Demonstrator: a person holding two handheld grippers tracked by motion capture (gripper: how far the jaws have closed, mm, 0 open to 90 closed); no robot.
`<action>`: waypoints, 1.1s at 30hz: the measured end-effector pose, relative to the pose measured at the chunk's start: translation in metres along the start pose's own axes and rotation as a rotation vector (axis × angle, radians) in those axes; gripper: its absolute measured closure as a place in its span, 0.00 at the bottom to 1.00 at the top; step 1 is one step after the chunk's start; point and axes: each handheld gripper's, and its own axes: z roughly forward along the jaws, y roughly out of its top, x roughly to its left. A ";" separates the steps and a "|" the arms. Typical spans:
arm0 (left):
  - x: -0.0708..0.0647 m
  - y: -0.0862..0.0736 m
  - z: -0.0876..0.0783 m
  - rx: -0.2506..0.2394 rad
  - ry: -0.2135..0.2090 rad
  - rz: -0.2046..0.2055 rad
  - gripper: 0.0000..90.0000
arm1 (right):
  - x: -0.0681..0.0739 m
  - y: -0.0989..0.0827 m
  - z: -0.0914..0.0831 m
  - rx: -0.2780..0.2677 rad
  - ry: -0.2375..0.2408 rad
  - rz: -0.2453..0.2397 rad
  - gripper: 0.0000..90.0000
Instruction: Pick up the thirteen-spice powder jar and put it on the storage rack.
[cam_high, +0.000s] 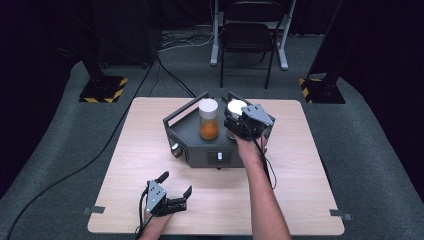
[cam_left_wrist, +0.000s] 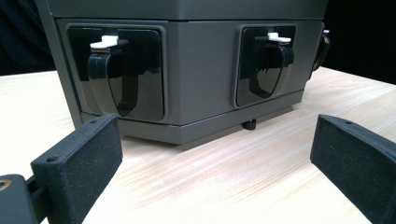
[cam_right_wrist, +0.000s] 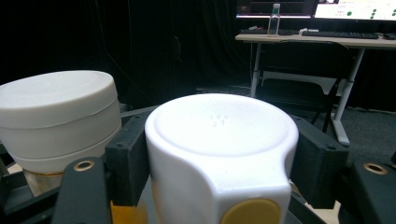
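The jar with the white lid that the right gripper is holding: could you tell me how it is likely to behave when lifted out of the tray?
The right gripper is shut on the jar's white lid, which looks smooth and rounded, so it may slip. The lid might also loosen. The neighbouring jar stands close and tall, so it could tip if bumped.

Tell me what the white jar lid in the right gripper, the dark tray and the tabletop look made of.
Jar lid: matte white plastic, probably; smooth moulded edges, tiny raised dots.
Tray: dark grey, matte, likely plastic or painted metal; glossy black inset panels reflect light.
Tabletop: pale wood or wood-look laminate; visible grain.
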 end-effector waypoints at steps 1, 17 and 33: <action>0.000 0.000 0.000 -0.002 0.000 0.001 0.02 | 0.000 0.000 0.000 -0.001 0.001 -0.003 0.33; 0.001 -0.001 -0.001 -0.006 0.000 -0.010 0.02 | 0.001 -0.003 -0.002 -0.020 -0.005 0.005 0.24; 0.003 -0.002 -0.001 -0.015 -0.005 -0.024 0.02 | -0.001 0.004 -0.002 0.010 0.033 0.006 0.00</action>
